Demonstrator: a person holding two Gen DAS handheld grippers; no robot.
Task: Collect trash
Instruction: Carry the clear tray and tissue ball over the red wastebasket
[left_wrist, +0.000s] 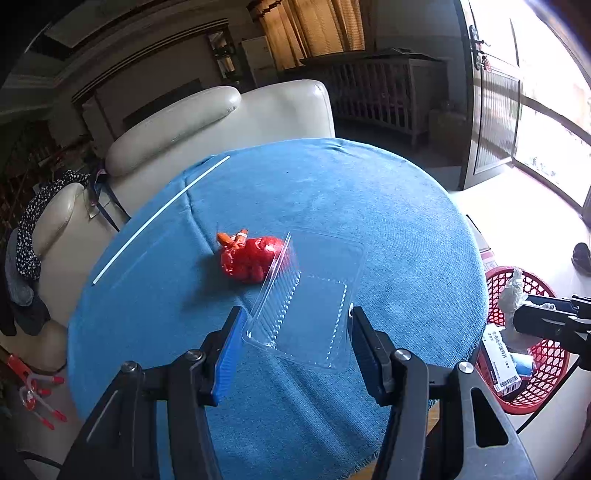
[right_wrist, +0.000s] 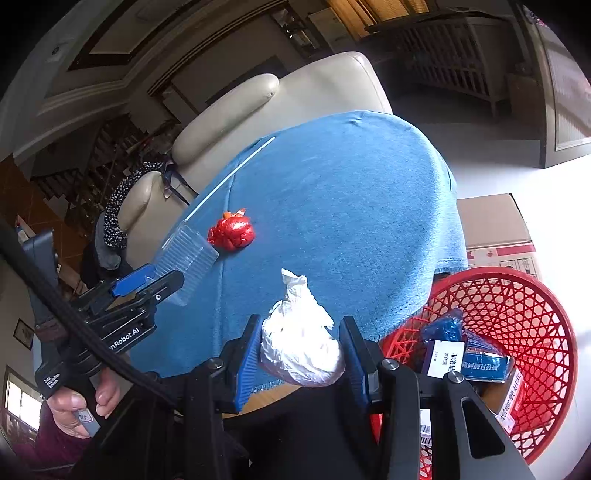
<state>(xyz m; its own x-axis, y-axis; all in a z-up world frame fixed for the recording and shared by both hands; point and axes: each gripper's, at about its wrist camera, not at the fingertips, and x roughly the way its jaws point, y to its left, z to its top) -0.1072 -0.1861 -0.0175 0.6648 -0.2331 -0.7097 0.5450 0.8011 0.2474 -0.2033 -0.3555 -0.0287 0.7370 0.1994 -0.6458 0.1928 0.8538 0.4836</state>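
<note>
On the counter (left_wrist: 332, 192) a knotted bag (left_wrist: 251, 258) lies just left of the plastic tray (left_wrist: 306, 302), with the basket (right_wrist: 517, 317) on the floor at the counter's right.

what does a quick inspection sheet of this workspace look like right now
surface: round table under a blue cloth
job's things: clear plastic tray; red wrapper ball; white straw; white crumpled bag; red basket on the floor, holding boxes
clutter: nothing seen
grippers: left gripper has its fingers on either side of the clear plastic tray, grip unclear; right gripper shut on the white crumpled bag, beside the basket
cables: black cable across the left gripper
surroundings: cream sofa; cardboard box
</note>
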